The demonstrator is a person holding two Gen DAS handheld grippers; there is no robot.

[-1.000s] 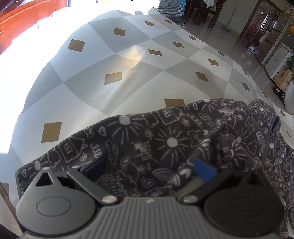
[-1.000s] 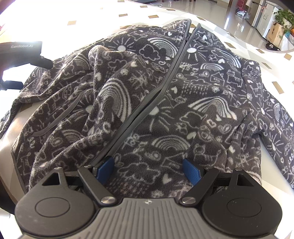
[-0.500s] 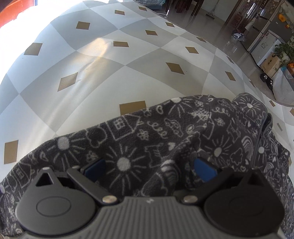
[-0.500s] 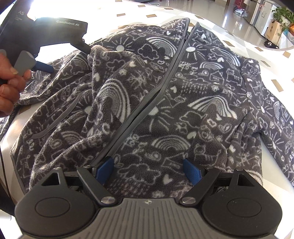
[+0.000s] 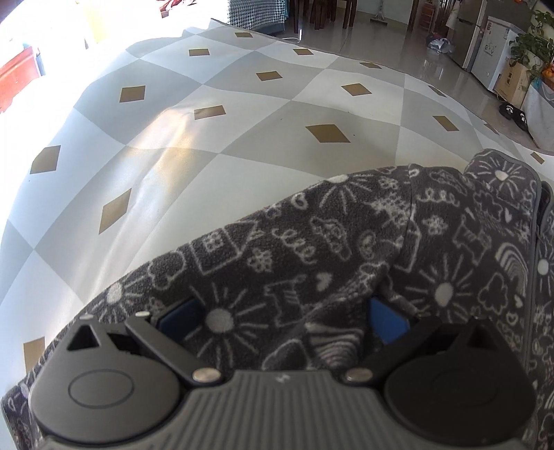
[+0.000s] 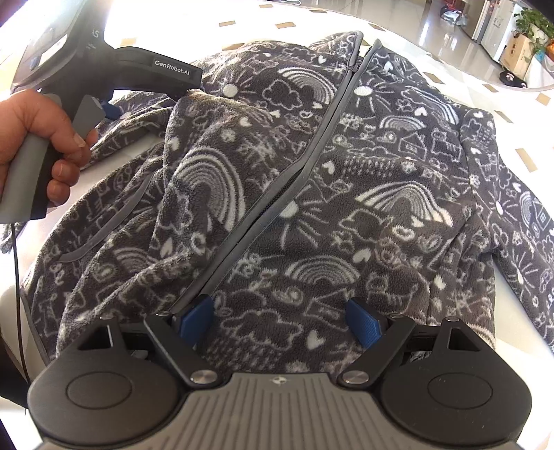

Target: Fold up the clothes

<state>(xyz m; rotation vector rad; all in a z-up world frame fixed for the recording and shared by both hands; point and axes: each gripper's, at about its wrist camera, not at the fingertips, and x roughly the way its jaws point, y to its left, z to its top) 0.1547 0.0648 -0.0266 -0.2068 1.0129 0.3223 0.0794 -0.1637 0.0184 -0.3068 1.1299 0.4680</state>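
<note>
A dark grey fleece jacket (image 6: 346, 194) with white doodle print lies front up on the checked cloth, its zipper (image 6: 297, 173) running up the middle. My right gripper (image 6: 280, 320) stands open over the jacket's lower hem, blue pads wide apart beside the zipper's end. My left gripper (image 5: 282, 320) is open too and rests low on the rumpled sleeve and shoulder (image 5: 346, 249), with fleece bunched between its pads. In the right wrist view a person's hand (image 6: 38, 138) holds the left gripper's black housing (image 6: 155, 71) at the jacket's upper left.
The grey and white checked cloth (image 5: 207, 145) with tan diamonds stretches beyond the jacket. Farther back lie a shiny floor, a houndstooth chair (image 5: 256, 14), a fridge (image 5: 484, 38), potted plants and a cardboard box (image 5: 516, 83).
My left gripper has slid along the sleeve toward the jacket's body and dropped a little, coming into the right wrist view with the hand. The right gripper has stayed put.
</note>
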